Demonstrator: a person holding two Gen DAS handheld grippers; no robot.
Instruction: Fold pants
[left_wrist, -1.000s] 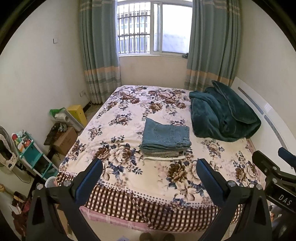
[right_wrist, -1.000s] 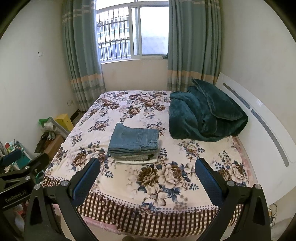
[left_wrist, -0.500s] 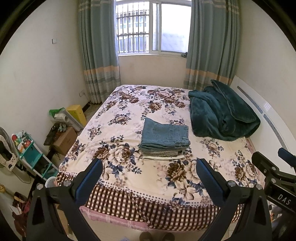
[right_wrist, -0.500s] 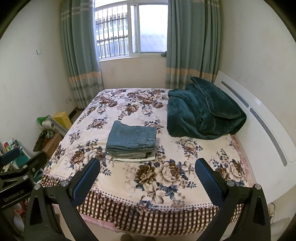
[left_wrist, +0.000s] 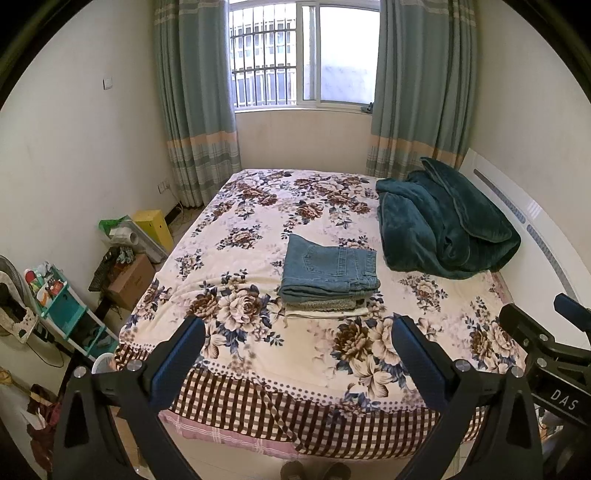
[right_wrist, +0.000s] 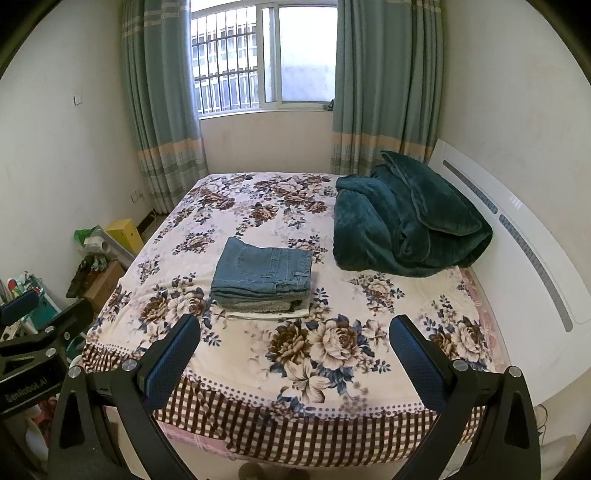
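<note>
Folded blue jeans (left_wrist: 328, 267) lie on top of a small stack of folded clothes in the middle of the floral bed (left_wrist: 258, 332); they also show in the right wrist view (right_wrist: 264, 269). My left gripper (left_wrist: 295, 354) is open and empty, held off the foot of the bed, well short of the stack. My right gripper (right_wrist: 293, 354) is open and empty too, beside the left one. The right gripper's body shows at the right edge of the left wrist view (left_wrist: 546, 354).
A crumpled dark green blanket (left_wrist: 443, 229) lies at the right by the white headboard (left_wrist: 535, 236). Boxes, a yellow bin (left_wrist: 153, 229) and a teal shelf (left_wrist: 62, 306) crowd the floor left of the bed. Slippers (left_wrist: 314, 470) sit at the bed's foot.
Both grippers have drawn back a little from the bed and the view has tilted slightly; the stack looks a bit smaller and higher. The jaws stay open.
</note>
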